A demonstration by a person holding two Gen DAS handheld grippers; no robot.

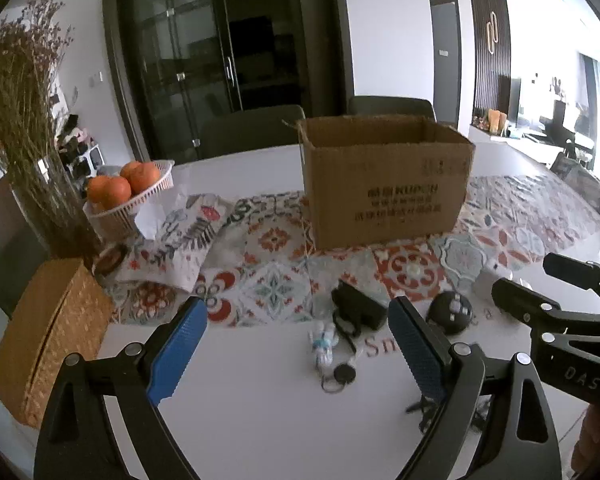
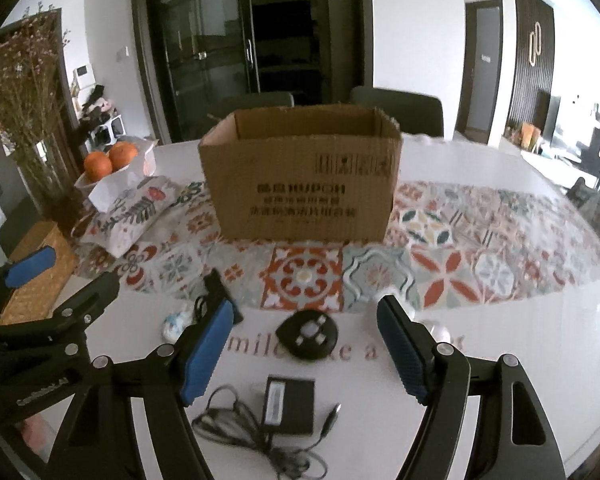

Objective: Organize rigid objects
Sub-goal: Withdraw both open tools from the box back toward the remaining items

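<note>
Both grippers, left (image 1: 296, 344) and right (image 2: 304, 354), have jaws spread, holding nothing. The round black remote (image 2: 309, 334) sits on the tabletop (image 2: 520, 360) in front of the cardboard box (image 2: 304, 184); I'd straddle it squarely, then pinch.

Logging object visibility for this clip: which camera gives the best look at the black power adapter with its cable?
The right wrist view: the power adapter lies whole between the open fingers, label and coiled cable visible. The left wrist view shows only a bit of dark cable beside its right finger; the adapter body is hidden.
</note>
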